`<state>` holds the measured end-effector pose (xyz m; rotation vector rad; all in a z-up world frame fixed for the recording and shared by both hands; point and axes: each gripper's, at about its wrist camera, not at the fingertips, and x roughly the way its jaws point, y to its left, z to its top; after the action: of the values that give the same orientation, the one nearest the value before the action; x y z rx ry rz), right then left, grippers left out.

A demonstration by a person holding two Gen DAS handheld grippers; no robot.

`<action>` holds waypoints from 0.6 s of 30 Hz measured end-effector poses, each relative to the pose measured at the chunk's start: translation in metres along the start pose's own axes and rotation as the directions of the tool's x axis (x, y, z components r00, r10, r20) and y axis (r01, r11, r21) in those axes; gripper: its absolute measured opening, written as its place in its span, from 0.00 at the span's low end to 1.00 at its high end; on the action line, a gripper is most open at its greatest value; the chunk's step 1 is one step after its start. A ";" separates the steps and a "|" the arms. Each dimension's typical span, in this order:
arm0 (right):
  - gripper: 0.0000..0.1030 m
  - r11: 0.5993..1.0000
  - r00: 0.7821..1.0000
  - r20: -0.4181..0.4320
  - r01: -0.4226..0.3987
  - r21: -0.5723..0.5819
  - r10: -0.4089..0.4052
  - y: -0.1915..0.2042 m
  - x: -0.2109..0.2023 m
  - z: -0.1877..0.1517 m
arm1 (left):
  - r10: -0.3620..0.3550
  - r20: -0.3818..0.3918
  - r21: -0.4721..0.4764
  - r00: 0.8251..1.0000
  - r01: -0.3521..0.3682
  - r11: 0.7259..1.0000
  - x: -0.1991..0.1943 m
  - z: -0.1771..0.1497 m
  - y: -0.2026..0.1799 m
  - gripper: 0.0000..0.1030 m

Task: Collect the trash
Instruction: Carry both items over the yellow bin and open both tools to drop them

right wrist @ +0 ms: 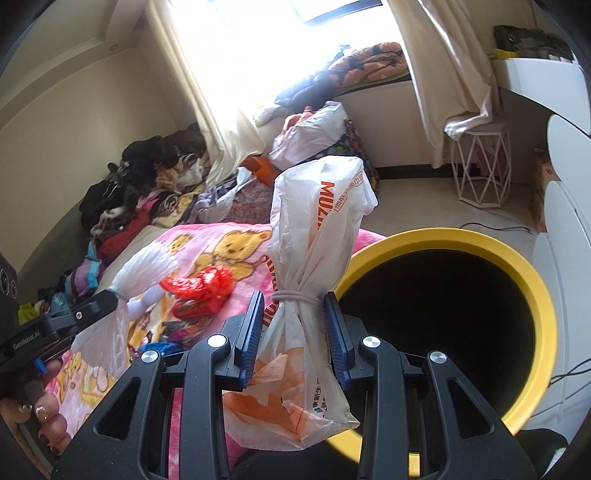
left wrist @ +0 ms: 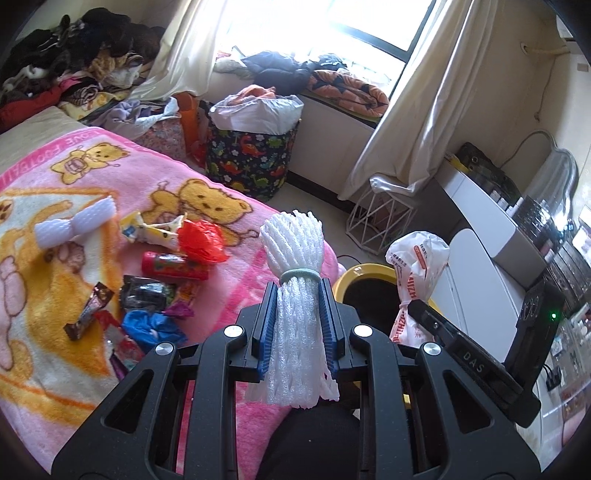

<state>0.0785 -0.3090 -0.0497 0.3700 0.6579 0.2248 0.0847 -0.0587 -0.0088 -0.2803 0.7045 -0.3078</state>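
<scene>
bright window [left wrist: 325, 22] at the far wall, pale curtains [left wrist: 424, 110] either side, white wire stool [left wrist: 380, 218] on the light floor [right wrist: 417, 206].

Quick count from where I sat: 2 grippers, my left gripper [left wrist: 299, 325] and right gripper [right wrist: 291, 332], w/ 1 thing clamped in each. Foam fruit nets: 2 total, one bundled foam net [left wrist: 295, 266] in my left, one loose foam net [left wrist: 75, 223] on the blanket [left wrist: 229, 295]. White plastic bags w/ orange print: 1, the tied bag [right wrist: 317, 236] in my right. Red plastic bags: 1 [left wrist: 201, 240]. Red tubes: 1 [left wrist: 173, 266]. Blue crumpled bits: 1 [left wrist: 151, 326]. Brown snack wrappers: 1 [left wrist: 90, 310]. Yellow-rimmed bins: 1 [right wrist: 532, 280]. White wire stools: 1 [right wrist: 484, 166]. Dinosaur-print baskets: 1 [left wrist: 251, 158]. Other small wrappers were too jumbled to count.
</scene>
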 end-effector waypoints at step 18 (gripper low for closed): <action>0.31 0.992 0.995 0.015 0.098 0.074 -0.099 -0.049 -0.016 0.002 | -0.059 -0.044 0.055 0.997 0.061 0.997 0.027 -0.006 -0.044 0.16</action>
<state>0.0718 -0.3594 -0.0596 0.4083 0.6655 0.1034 0.0921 -0.1095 -0.0135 -0.2419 0.7288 -0.3913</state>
